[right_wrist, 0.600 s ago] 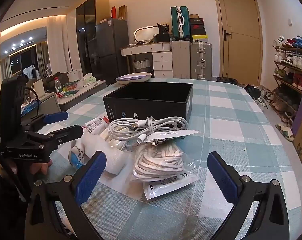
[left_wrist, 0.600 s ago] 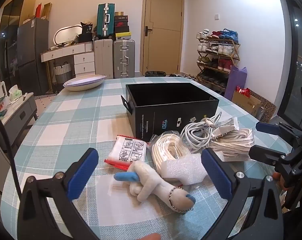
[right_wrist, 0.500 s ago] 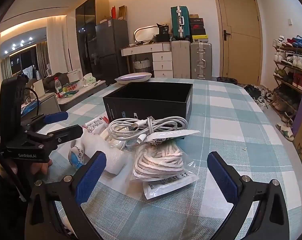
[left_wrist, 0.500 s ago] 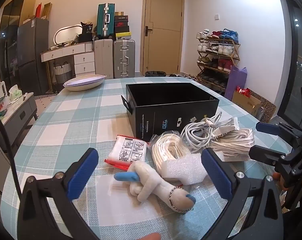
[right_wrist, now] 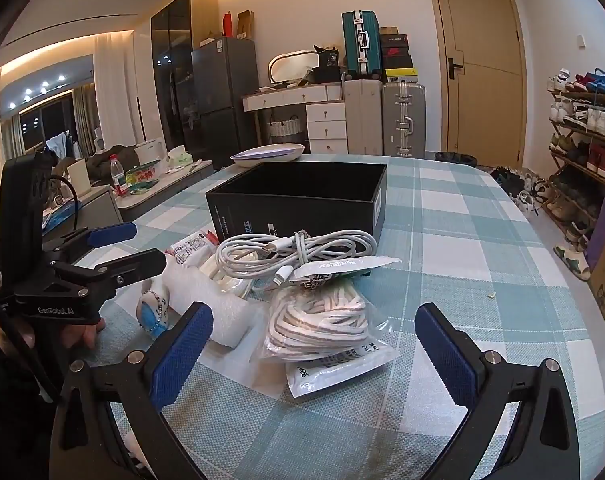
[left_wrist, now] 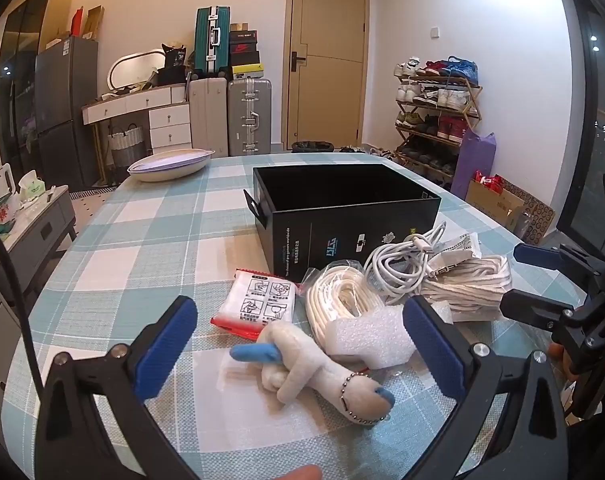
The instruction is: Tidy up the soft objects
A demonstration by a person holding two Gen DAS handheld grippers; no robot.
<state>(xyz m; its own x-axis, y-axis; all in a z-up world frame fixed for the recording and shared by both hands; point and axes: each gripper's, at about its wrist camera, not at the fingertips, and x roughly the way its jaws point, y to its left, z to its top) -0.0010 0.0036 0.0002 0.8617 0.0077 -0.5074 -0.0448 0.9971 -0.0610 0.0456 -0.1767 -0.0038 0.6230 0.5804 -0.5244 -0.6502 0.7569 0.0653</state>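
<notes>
- Jaws of the left gripper (left_wrist: 300, 344) are spread wide and released, hanging over the white plush toy (left_wrist: 322, 368) near the worktop's front edge.
- Jaws of the right gripper (right_wrist: 314, 352) are likewise released and hold nothing, bracketing the bagged white rope (right_wrist: 322, 320).
- The soft things all lie on the checked worktop (left_wrist: 142, 248) in front of the black box (left_wrist: 342, 208): a red-edged packet (left_wrist: 262, 300), a bagged cord coil (left_wrist: 338, 300), a foam piece (left_wrist: 370, 336) and a white charging cable (right_wrist: 294, 256).
- The box looks empty as far as its interior shows, so I judge the sorting not yet begun; every item remains to be placed.
</notes>
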